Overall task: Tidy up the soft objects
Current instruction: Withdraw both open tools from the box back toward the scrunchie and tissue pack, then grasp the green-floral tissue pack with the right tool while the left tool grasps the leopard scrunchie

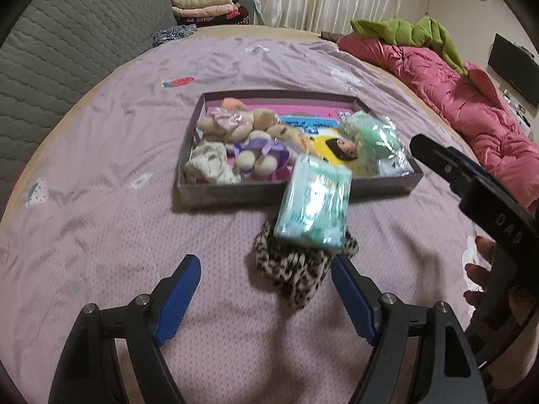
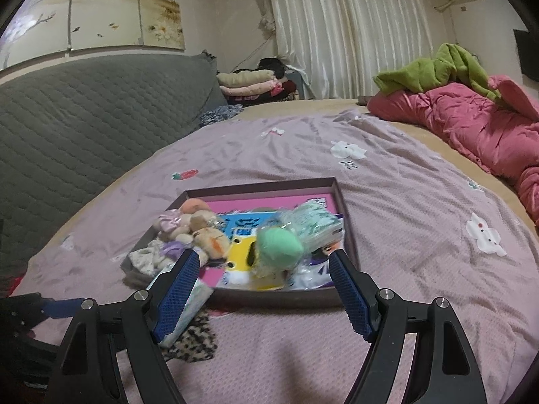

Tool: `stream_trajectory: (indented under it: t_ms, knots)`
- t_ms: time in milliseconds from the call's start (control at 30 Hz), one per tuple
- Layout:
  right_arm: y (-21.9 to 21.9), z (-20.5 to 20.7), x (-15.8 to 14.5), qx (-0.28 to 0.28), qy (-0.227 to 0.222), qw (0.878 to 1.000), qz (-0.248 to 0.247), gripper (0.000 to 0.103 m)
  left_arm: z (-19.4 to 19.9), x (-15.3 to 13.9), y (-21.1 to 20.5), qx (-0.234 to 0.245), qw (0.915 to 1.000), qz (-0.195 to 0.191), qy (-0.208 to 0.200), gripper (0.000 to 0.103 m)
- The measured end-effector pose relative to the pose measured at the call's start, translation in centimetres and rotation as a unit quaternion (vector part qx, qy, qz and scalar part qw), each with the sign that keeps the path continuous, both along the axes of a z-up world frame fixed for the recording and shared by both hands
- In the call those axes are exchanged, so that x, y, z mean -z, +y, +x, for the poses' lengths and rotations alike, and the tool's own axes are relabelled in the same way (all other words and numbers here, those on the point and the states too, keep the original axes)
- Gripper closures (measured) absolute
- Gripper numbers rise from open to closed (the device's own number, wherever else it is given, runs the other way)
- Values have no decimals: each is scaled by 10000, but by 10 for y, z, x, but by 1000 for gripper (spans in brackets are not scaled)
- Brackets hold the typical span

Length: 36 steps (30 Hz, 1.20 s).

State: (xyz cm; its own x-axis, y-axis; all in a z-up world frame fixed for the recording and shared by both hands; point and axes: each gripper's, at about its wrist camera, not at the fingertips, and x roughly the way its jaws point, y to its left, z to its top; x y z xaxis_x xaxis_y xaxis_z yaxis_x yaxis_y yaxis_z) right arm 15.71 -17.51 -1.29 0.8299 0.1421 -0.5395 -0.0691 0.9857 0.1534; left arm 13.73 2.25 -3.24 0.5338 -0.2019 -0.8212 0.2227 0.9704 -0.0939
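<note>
I've got the left gripper (image 1: 264,298) low over the pink bedsheet (image 1: 101,202), jaws spread wide with nothing between the blue pads; just ahead of it lies a leopard-print cloth (image 1: 296,276) on the sheet, and a pale green tissue pack (image 1: 315,202) sits tilted on top of that cloth, its far end leaning against the near wall of the tray (image 1: 235,192); the pack looks blurred, so I can't say how firmly it rests there.

The right gripper (image 2: 262,289) is also wide open, holding nothing; from its camera the left finger (image 2: 178,289) overlaps the tissue pack (image 2: 198,299) in the picture, but I cannot tell whether it touches; in the left view that gripper comes in from the right edge with a hand (image 1: 478,276) behind it.

Inside the tray: beige plush toys (image 1: 235,124) with pink and purple bows on the left side; a white patterned cloth (image 1: 212,165) in the near left corner; a mint-green round plush in clear wrap (image 1: 367,138) on the right, resting on colourful flat cards; beyond it in the right view, another wrapped pale green pack (image 2: 316,222).

A pink quilt (image 1: 454,101) and green blanket (image 1: 404,33) lie at the bed's far right edge.
</note>
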Motion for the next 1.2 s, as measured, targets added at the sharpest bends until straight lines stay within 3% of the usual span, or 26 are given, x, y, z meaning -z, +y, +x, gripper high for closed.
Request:
stream_trajectory:
  t_ms: [533,933,1100,1200]
  knots:
    - [19,-21,2,-643,516,9966,83,23,-20,6,4,103,9998,103,146,24]
    - [31,32,33,-874,1604,9799,806,23,-3,28,-2,368,9992,-99,152,24]
    - [32,50,44,-909,1823,9730,1085,23,11,36,-3,405,9989,-171,167,24]
    - [39,57,48,-955,1859,9722,1055,23,16,39,-5,432,9988,-142,165,31]
